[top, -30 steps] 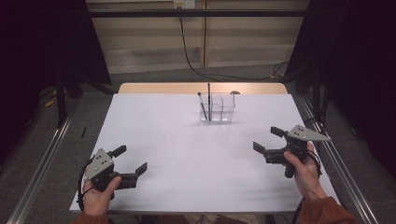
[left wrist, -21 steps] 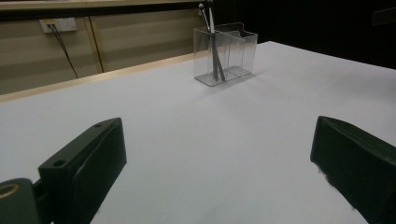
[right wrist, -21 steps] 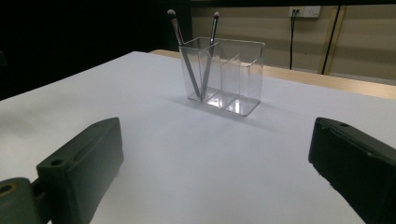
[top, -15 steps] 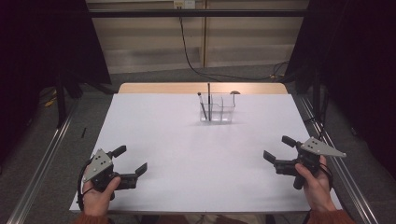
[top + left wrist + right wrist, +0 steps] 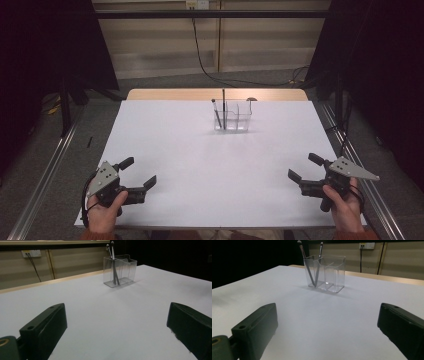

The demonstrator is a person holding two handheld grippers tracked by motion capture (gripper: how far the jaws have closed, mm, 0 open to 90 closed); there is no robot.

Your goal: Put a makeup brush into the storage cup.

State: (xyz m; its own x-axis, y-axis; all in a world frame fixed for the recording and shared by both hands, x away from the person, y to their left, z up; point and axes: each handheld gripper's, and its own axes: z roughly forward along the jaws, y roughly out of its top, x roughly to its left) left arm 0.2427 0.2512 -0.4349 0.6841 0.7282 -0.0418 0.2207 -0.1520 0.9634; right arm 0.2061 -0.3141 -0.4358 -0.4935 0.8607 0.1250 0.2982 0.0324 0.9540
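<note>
A clear plastic holder (image 5: 233, 118) (image 5: 120, 270) (image 5: 326, 273) with compartments stands at the far middle of the white table (image 5: 210, 165). Two thin brushes (image 5: 219, 112) (image 5: 113, 262) (image 5: 311, 265) stand in its left compartment, one leaning. My left gripper (image 5: 138, 172) (image 5: 117, 327) rests near the front left corner, open, with nothing between its jaws. Held low near the front right edge, my right gripper (image 5: 305, 168) (image 5: 328, 327) is open and empty as well. Both point toward the holder from far off.
A bare wooden strip (image 5: 165, 94) runs along the table's far edge. Metal rails (image 5: 50, 170) flank the table on both sides. A black cable (image 5: 202, 55) hangs down the back wall.
My right gripper has moved back toward the front edge and a little to the right. The left gripper has stayed in place.
</note>
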